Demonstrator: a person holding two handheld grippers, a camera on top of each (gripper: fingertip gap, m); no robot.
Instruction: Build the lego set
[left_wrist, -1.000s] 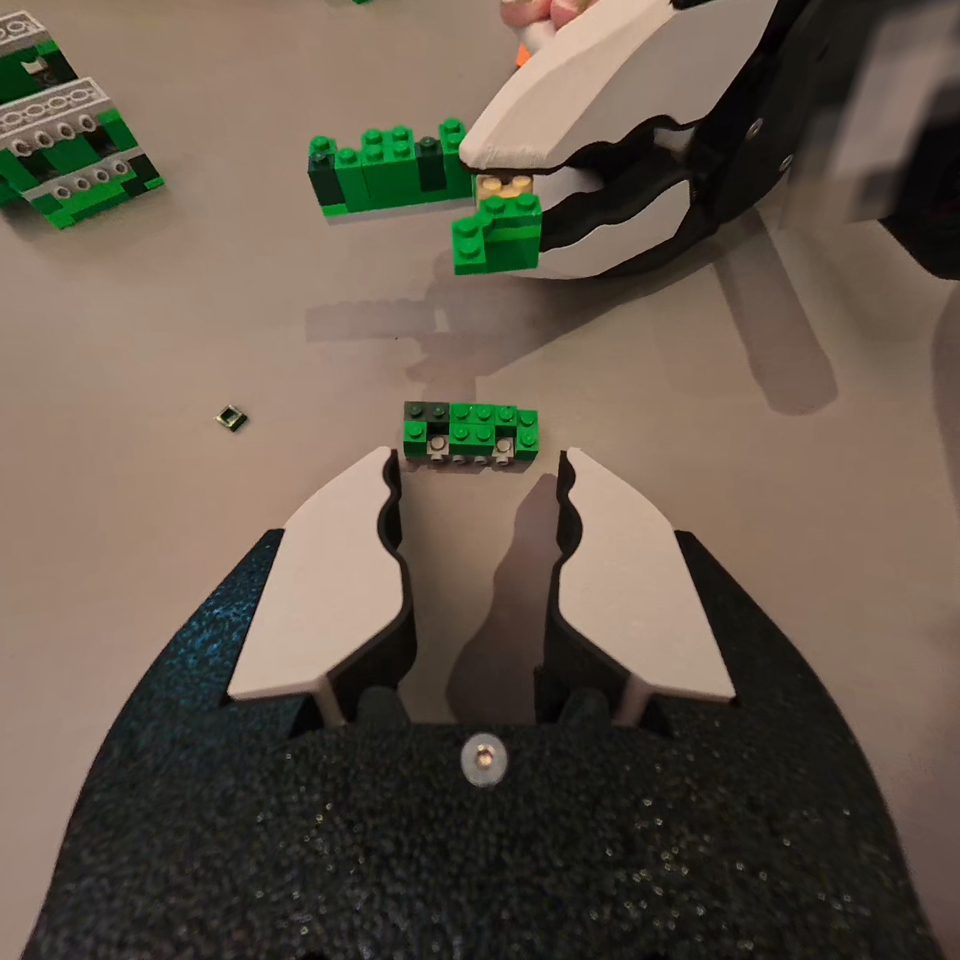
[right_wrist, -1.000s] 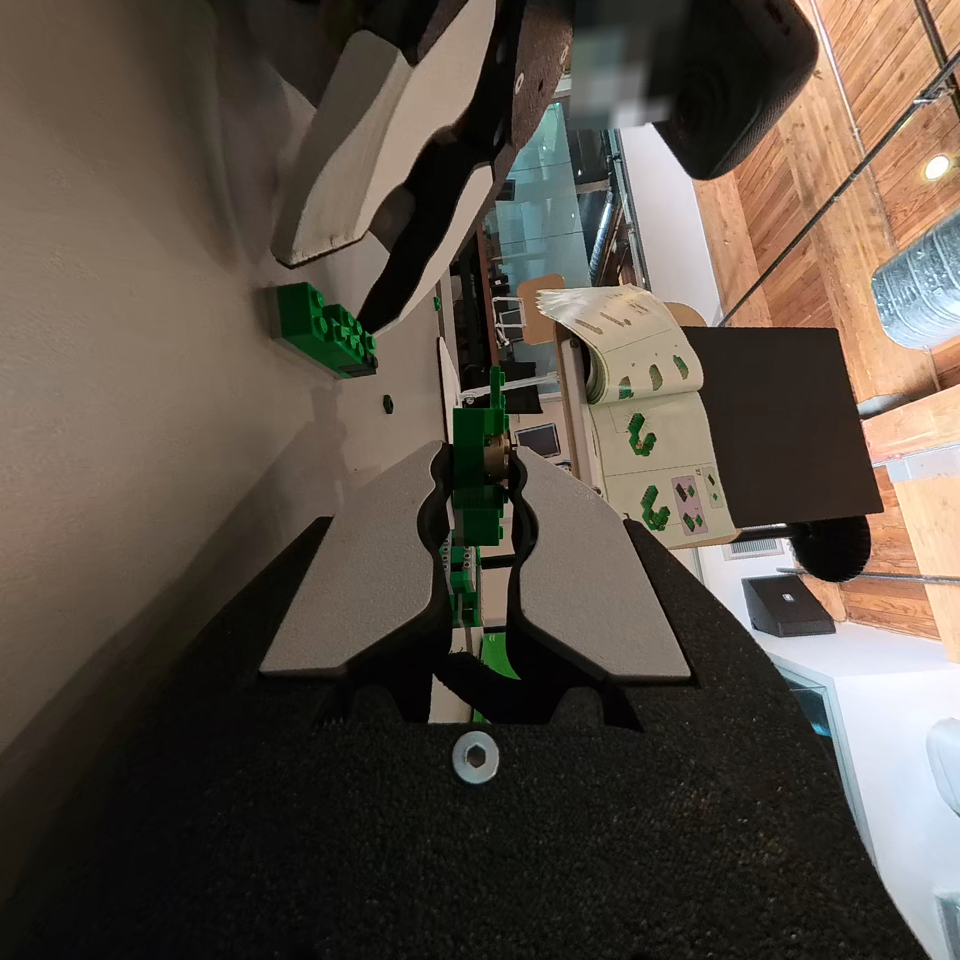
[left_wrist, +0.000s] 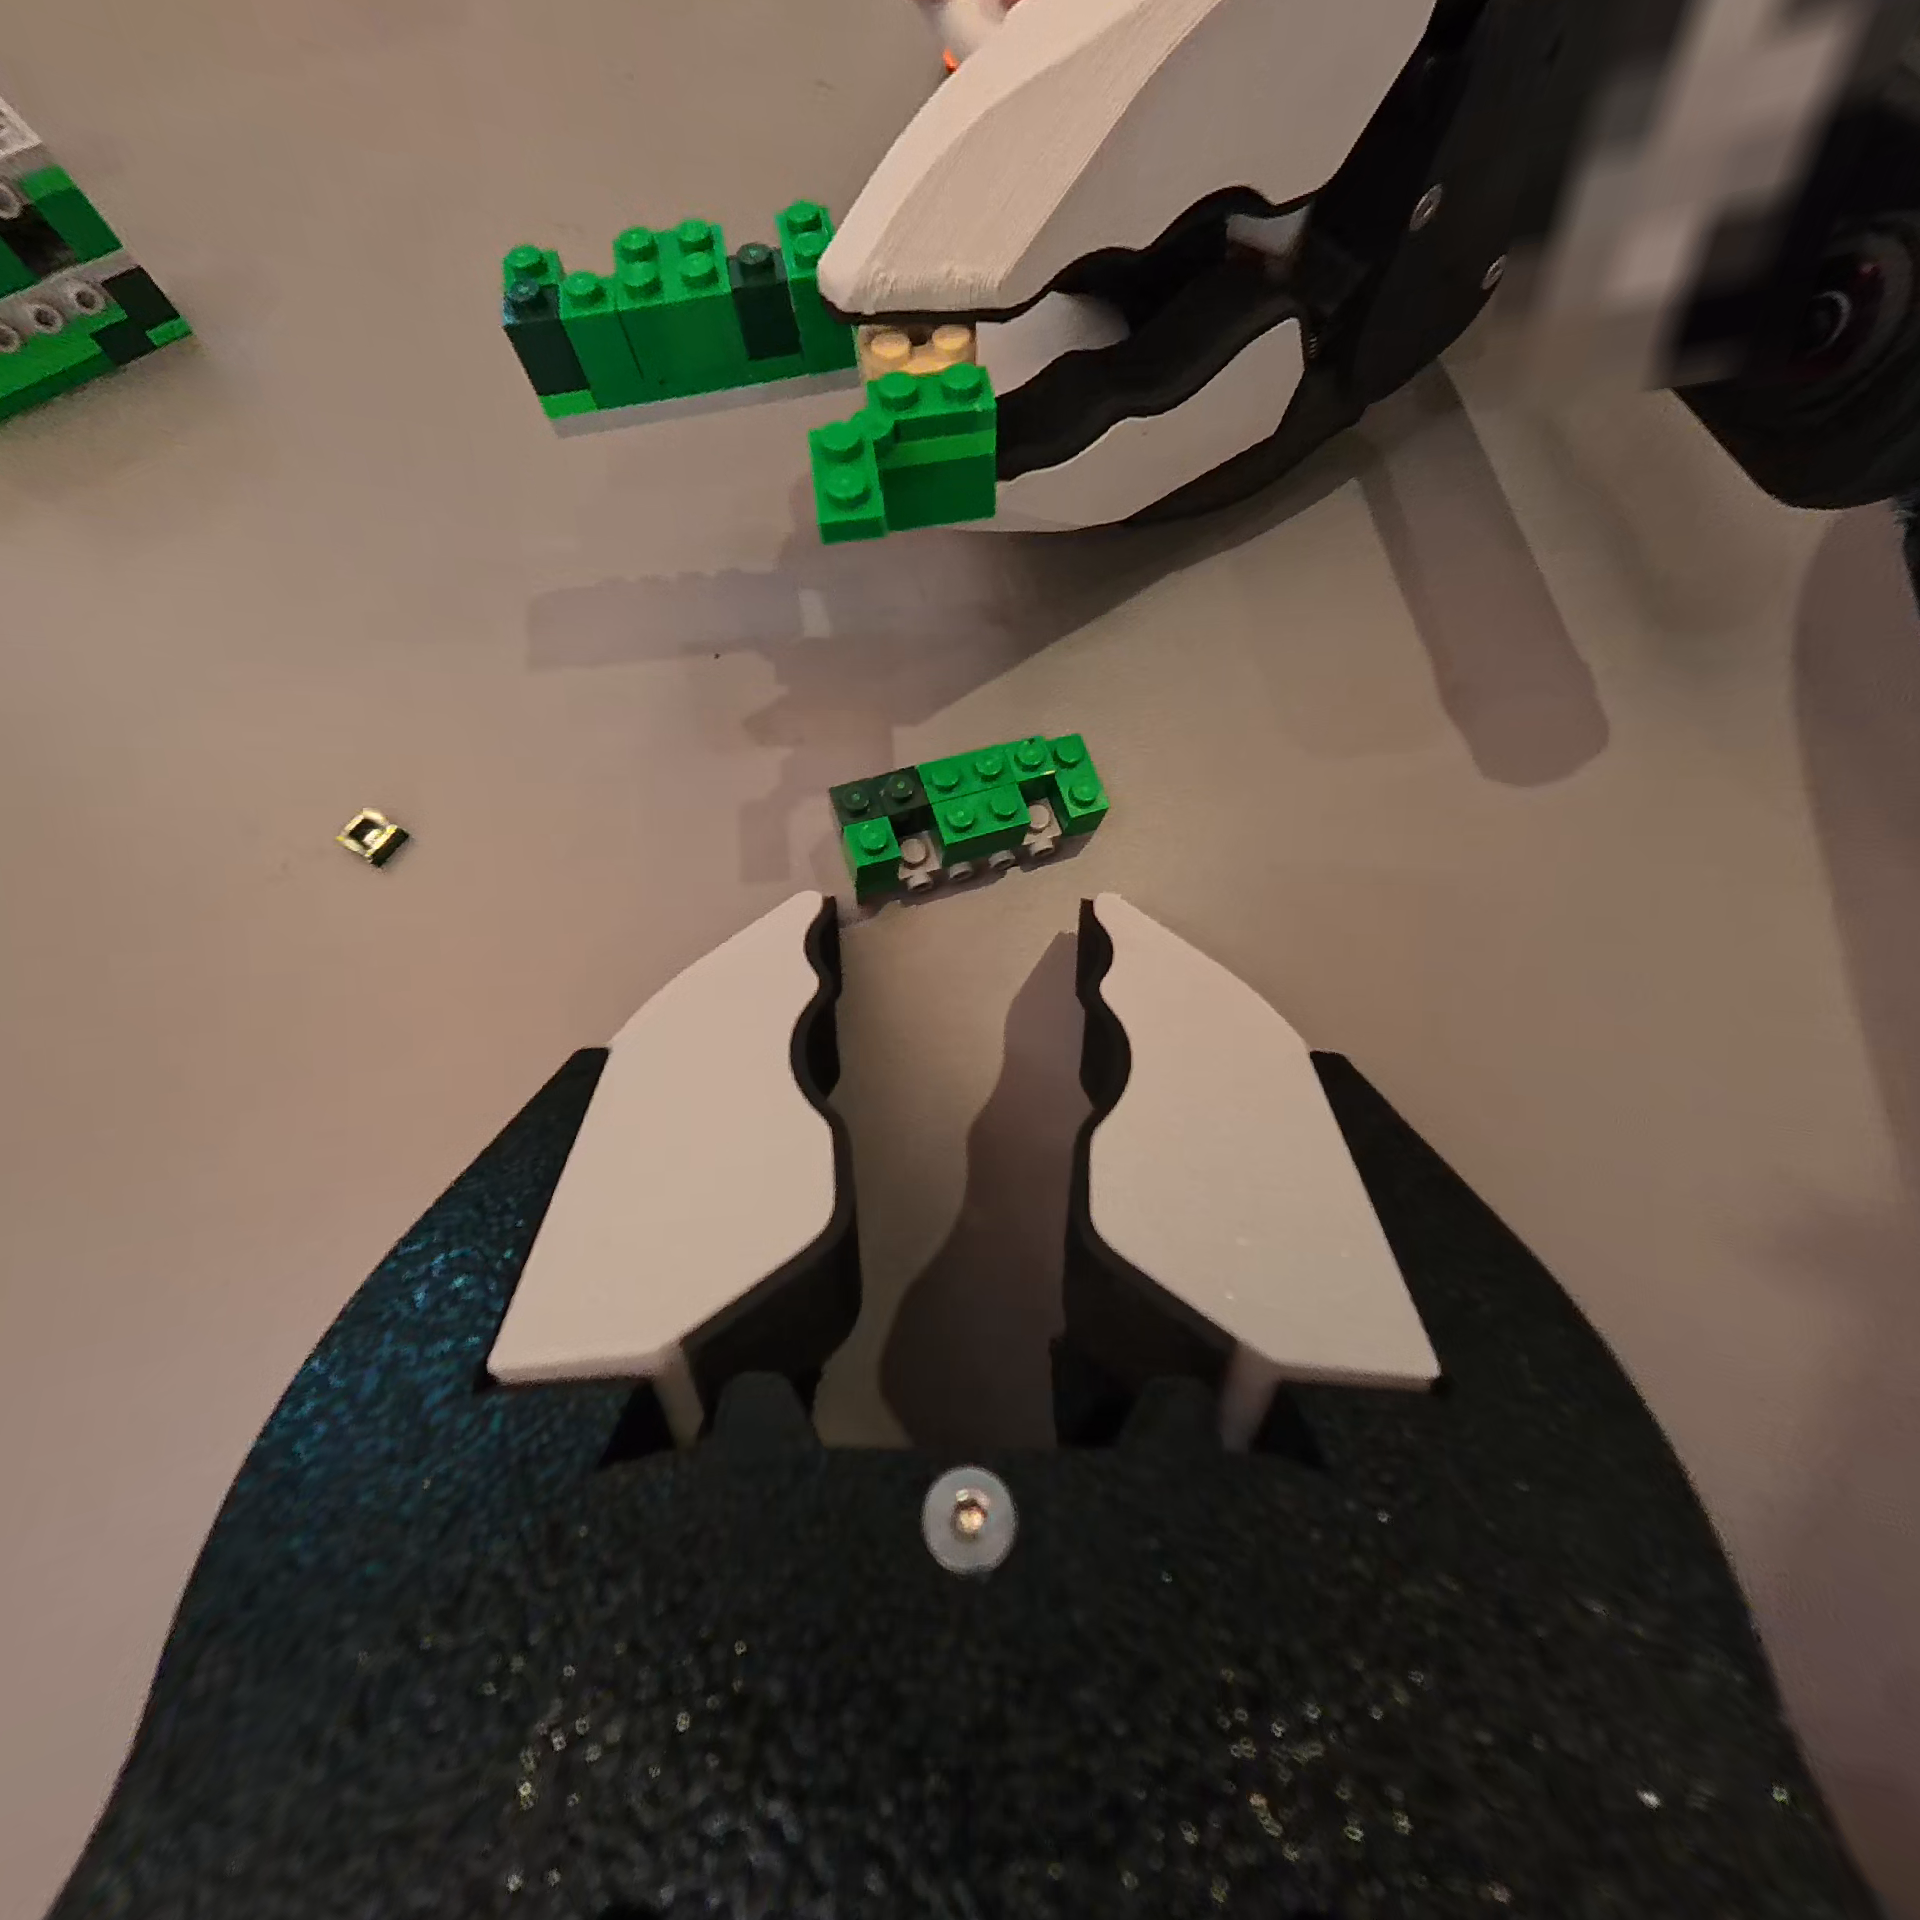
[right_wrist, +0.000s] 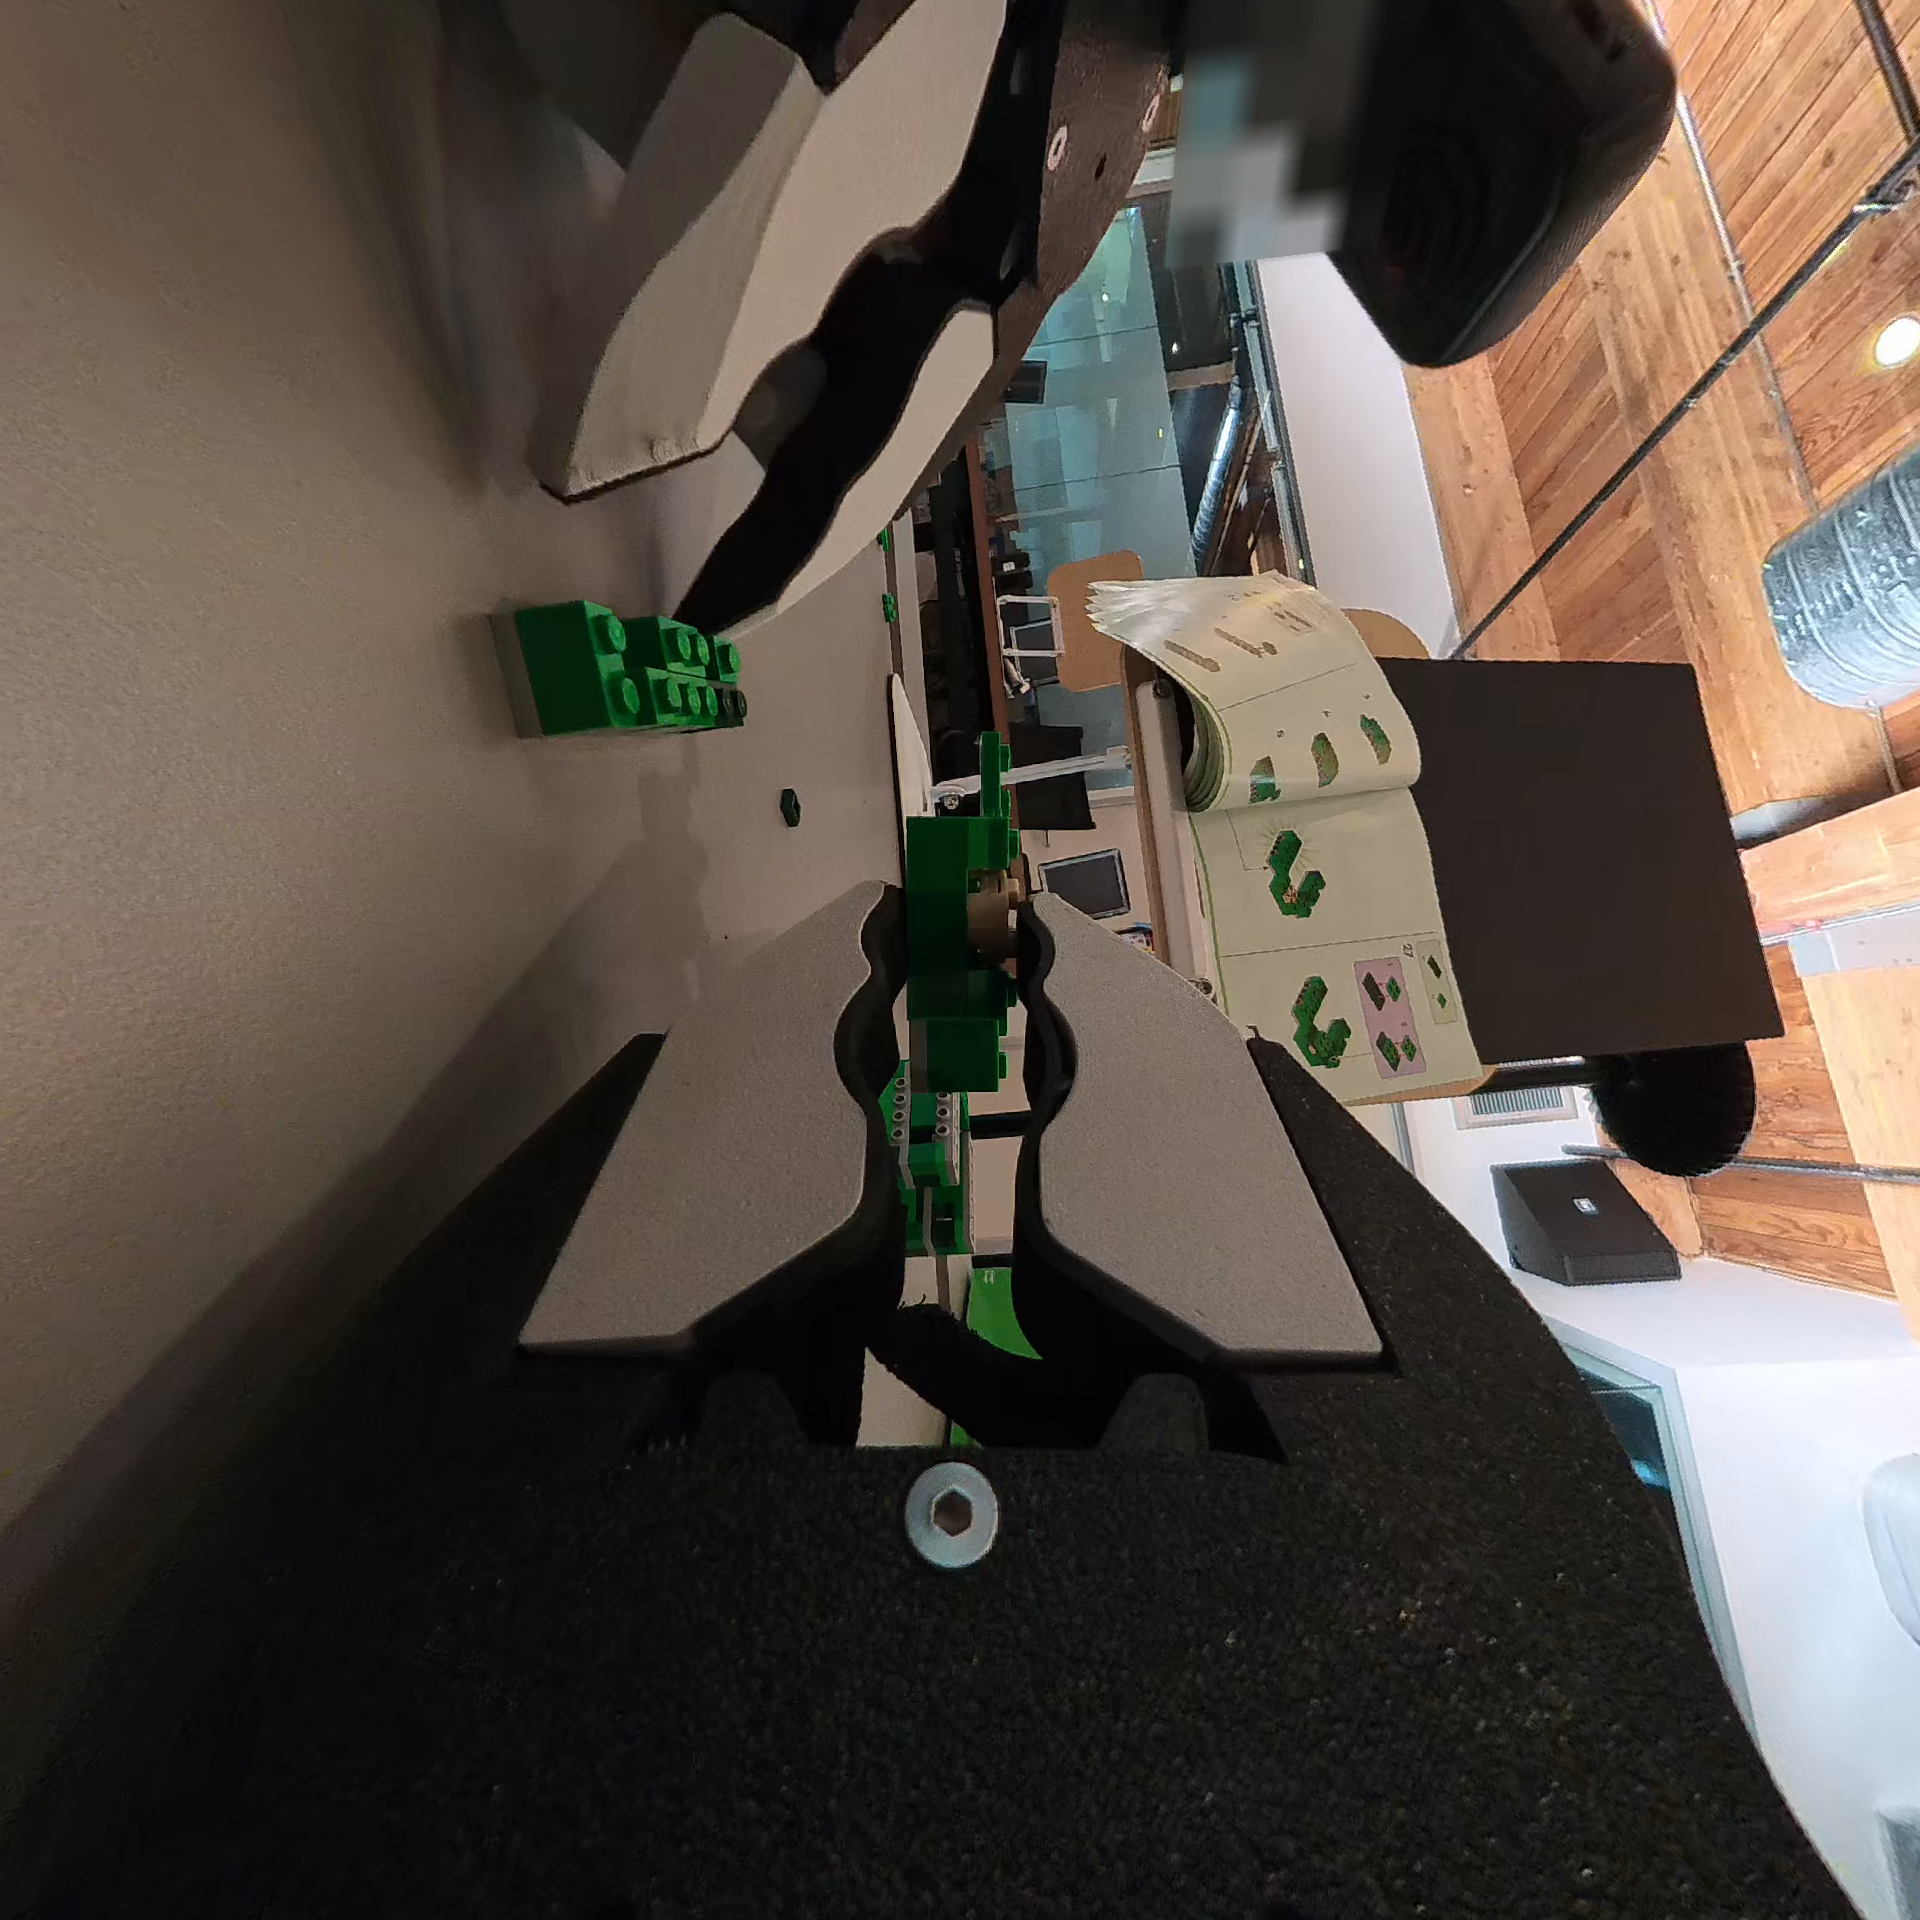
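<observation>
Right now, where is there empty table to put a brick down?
Bare table lies left of the open left gripper, below the tiny piece. More lies right of the small build. It is crowded up top, where the right gripper holds a green chunk beside the green wall.

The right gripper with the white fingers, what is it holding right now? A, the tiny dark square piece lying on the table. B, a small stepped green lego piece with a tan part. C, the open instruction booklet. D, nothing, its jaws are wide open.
B: the right gripper is shut on the small stepped green lego piece with a tan part, held above the grey table; the right wrist view shows the same grip.
</observation>
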